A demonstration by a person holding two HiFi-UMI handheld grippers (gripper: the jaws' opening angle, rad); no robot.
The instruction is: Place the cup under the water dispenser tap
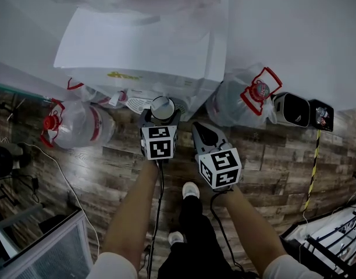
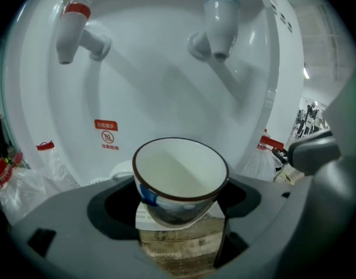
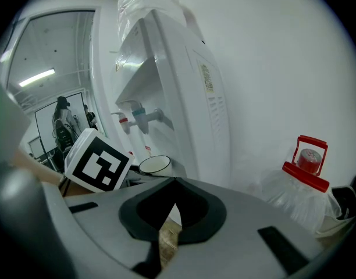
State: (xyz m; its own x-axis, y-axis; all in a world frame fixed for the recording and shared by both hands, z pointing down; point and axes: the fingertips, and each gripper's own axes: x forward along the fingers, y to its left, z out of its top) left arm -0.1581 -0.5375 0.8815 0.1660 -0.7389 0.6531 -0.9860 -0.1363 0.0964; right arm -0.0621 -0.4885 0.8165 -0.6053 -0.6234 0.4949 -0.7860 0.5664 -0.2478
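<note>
Left gripper view has the left gripper [image 2: 181, 232] clamped on the base of the cup [image 2: 180, 176], which is held mouth up with a slight tilt. The cup hangs below the dispenser [image 2: 166, 92] recess, lower than the red tap [image 2: 73, 31] and blue tap [image 2: 216, 25], touching neither. The right gripper [image 3: 173, 211] is pinched closed and empty, just beside the left. One water bottle [image 1: 79, 127] lies to the left of the dispenser and another bottle [image 1: 239, 100] to its right.

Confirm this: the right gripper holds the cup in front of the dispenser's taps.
Not right: it is the left gripper that holds the cup in front of the dispenser's taps, as the left gripper view shows. The right gripper is shut on nothing.
</note>
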